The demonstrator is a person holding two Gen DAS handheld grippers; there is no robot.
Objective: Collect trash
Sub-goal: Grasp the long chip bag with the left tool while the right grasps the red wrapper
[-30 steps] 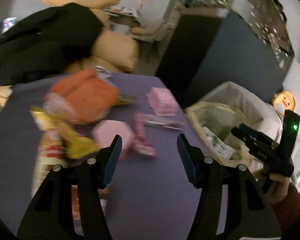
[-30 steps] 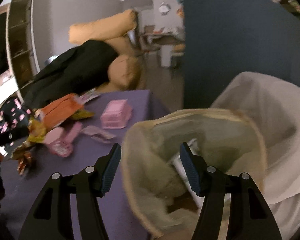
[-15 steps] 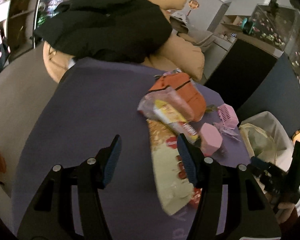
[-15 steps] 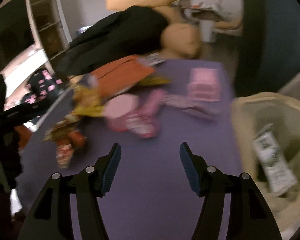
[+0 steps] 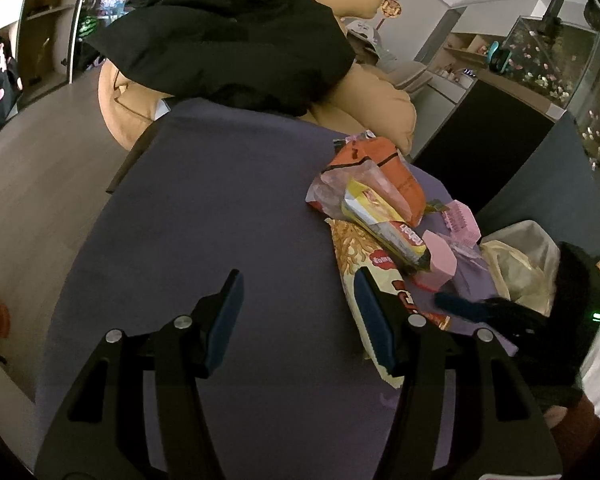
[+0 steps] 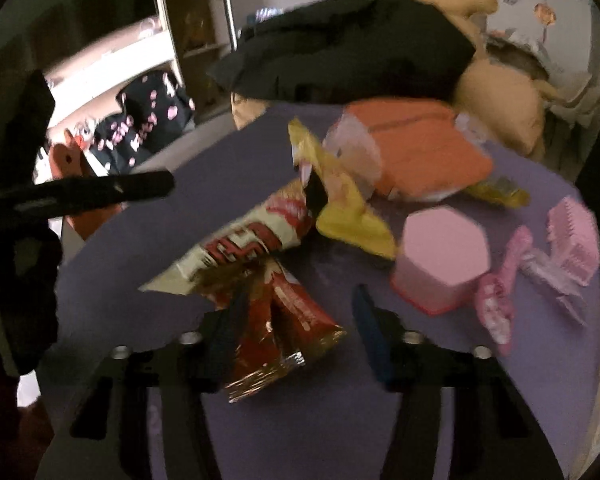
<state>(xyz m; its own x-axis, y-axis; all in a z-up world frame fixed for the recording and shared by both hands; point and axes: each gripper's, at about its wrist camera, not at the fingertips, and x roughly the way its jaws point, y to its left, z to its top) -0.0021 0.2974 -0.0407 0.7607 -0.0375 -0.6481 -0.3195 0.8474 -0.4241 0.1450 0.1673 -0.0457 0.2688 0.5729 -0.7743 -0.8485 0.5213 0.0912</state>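
Purple surface (image 5: 220,208), broad and mostly bare on its near-left half; the litter is heaped toward the far right.

Bin with pale liner (image 5: 516,264) stands off the surface's right edge. A second ago the right tool looked straight down into it; now that view has swung onto the litter pile and the bin has dropped out of frame except a pale sliver at right. Judgement: one drop-off is finished and the next pick-up has begun.

Black garment over tan cushions (image 5: 236,40), beyond the far edge. Not trash; ignore.

Orange pouch (image 6: 416,152), biggest item in the heap, lying flat at the back.

Long cream-and-red snack bag (image 6: 236,248), lying diagonally, its lower end toward the right tool.

Crumpled red foil wrapper (image 6: 284,332), nearest piece (view is motion-blurred).

Right tool (image 6: 300,324): jaws closing at this moment, the red foil wrapper between them. Pads not visibly pressing on it; I read this as a grasp under way, not made.

Left tool (image 5: 300,312): jaws parted, nothing between them, hovering over bare purple with its right finger overlapping the cream bag's edge. It has swung left off the pink items it faced a second ago.

Pink hexagonal box (image 6: 444,256), yellow wrapper (image 6: 348,208), small pink wrappers (image 6: 496,300): all left to collect.
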